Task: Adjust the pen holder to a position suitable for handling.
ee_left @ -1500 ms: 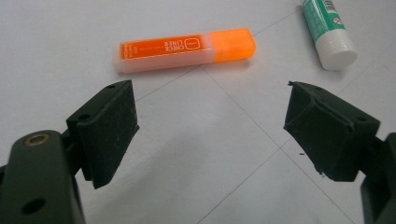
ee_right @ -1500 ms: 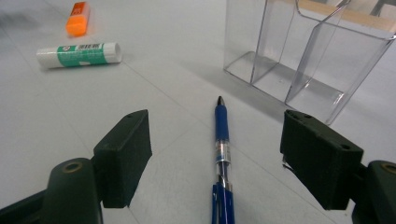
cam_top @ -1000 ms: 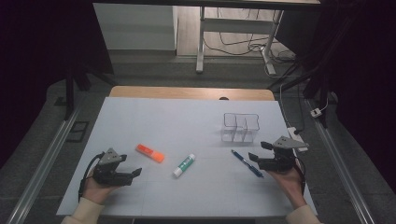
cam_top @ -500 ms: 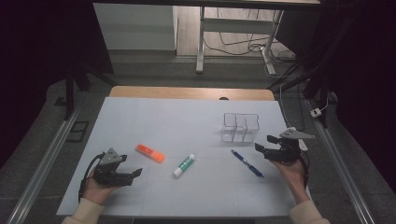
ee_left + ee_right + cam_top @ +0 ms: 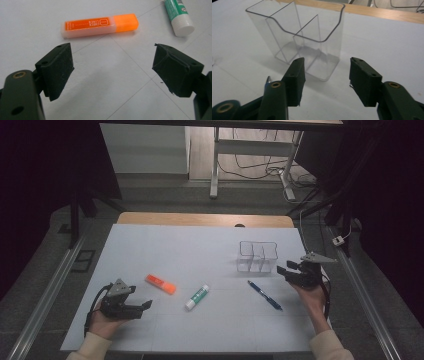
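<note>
Left gripper sits near the table's front-left corner, jaws spread wide, nothing between them; orange highlighter lies just ahead, glue stick and blue pen further right. Right gripper by the right edge, jaws have just been closing but nothing gripped. It faces the clear organizer. I judge this an approach step: next I line up on the organizer's near wall.
</note>
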Available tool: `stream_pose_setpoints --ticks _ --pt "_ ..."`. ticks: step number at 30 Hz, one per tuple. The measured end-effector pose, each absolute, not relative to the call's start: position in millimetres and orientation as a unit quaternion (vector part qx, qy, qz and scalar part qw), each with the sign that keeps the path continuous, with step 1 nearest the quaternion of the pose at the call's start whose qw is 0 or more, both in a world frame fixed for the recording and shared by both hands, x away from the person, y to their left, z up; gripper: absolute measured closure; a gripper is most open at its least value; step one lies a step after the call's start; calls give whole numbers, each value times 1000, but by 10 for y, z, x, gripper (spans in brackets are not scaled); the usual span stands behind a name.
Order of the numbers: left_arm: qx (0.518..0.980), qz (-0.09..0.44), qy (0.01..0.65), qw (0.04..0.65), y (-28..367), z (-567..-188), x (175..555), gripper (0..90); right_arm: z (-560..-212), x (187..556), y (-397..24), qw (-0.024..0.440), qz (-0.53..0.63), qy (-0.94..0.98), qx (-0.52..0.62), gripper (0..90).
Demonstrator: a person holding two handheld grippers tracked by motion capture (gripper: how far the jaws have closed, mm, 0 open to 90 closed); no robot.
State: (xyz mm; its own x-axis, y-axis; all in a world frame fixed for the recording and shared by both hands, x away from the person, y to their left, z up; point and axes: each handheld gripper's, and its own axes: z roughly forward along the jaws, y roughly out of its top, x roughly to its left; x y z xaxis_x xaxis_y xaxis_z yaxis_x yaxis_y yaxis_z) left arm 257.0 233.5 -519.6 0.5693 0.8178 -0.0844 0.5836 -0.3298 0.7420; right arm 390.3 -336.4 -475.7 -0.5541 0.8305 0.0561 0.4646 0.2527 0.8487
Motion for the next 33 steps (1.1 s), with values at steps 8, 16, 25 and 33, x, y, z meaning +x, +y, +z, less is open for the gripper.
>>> stream_pose_setpoints --ticks 8,16,25,33 --pt "802 155 439 375 2337 -5205 2575 164 -4819 4023 -3398 214 428 762 436 704" --pt "804 154 438 372 2331 -5214 2582 164 -4870 4145 -3404 212 416 767 441 893" --pt "804 156 439 370 2328 -5220 2583 164 -4913 4299 -3355 211 407 770 443 893" --pt "804 154 439 370 2325 -5225 2582 164 -4964 4349 -3322 205 405 777 437 893"
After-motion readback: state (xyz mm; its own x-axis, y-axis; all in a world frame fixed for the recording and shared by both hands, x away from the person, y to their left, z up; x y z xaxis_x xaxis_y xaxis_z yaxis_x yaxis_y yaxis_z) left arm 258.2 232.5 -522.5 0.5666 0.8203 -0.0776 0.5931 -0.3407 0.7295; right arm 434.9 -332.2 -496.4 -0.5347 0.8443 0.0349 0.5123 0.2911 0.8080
